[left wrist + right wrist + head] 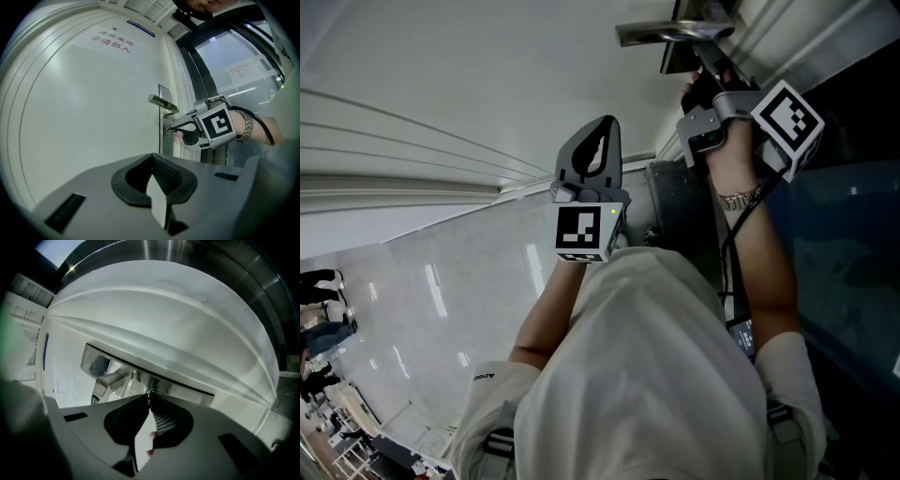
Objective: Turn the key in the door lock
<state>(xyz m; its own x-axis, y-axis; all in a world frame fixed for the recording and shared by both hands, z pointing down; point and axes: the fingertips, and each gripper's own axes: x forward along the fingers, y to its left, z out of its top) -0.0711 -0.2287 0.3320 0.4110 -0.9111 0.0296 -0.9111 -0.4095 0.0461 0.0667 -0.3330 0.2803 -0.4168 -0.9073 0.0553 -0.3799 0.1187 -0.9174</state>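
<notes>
The biggest thing on my screens is the white door (84,122), and I place everything else from its metal door handle (161,101). The door runs wide to the left of the handle in the left gripper view, with a line of red print high above it. On the handle's other side stands a dark-framed glass panel (234,61).

My left gripper (151,158) is held well back from the handle, pointing level at the door face. Its jaws are drawn together with nothing between them.

My right gripper (150,397) is right up at the door just below the handle, with its marker cube (218,124) out on the glass-panel side. Its jaws are pinched nearly together, and the tips clamp a small piece of metal at the lock.

The handle sticks out from a narrow steel lock plate (164,92), which runs down the door edge past the handle.

A wristwatch (246,127) sits on the arm behind the right gripper, further from the handle than the cube.

Smallest is the key (150,393). It is in the lock plate just under the handle, held at the right gripper's jaw tips. Only a small bright loop of it shows, so I cannot tell which way it is turned.
</notes>
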